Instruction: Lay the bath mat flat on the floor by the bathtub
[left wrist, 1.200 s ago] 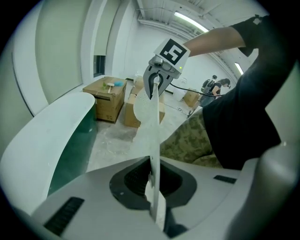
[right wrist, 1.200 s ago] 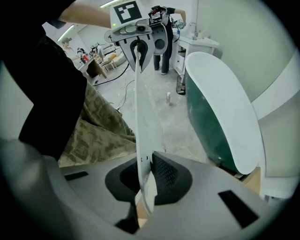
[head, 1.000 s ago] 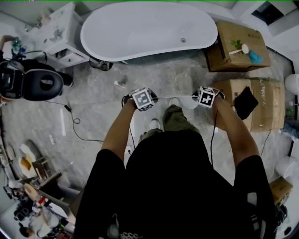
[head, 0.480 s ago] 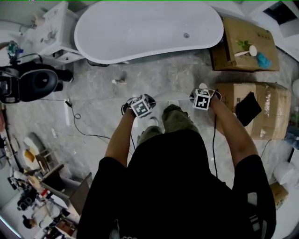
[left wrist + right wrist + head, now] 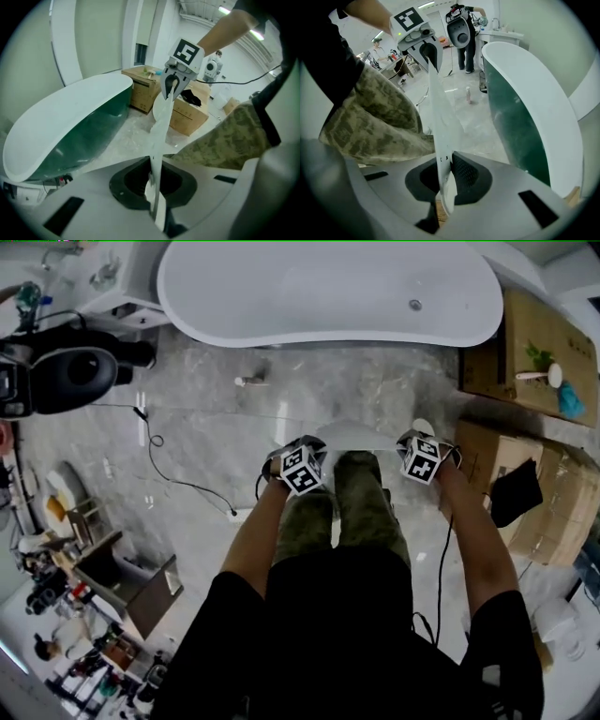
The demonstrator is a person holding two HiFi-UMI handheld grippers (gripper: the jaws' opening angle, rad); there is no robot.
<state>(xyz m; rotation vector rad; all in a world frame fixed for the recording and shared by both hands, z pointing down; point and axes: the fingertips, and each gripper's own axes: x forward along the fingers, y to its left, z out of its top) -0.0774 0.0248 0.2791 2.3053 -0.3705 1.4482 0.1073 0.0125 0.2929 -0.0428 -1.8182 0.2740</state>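
Observation:
The bath mat (image 5: 353,434) is a thin white sheet stretched edge-up between my two grippers, above the grey marble floor in front of the white bathtub (image 5: 328,292). My left gripper (image 5: 303,457) is shut on the mat's left end, and the sheet (image 5: 158,136) runs out of its jaws toward the other gripper (image 5: 172,85). My right gripper (image 5: 418,448) is shut on the right end; the mat (image 5: 440,122) passes between its pads. Both grippers point steeply down beside the person's camouflage-trousered knees. The tub's green side (image 5: 79,136) is close by.
Cardboard boxes (image 5: 530,348) (image 5: 553,507) stand to the right of the tub, one with a black cloth (image 5: 517,491) on it. A small bottle (image 5: 249,382) and a cable (image 5: 178,479) lie on the floor. A black round device (image 5: 73,377) and clutter fill the left.
Both grippers have come down toward the floor with the mat still stretched between them. The person has bent lower, and the knees now sit between the arms.

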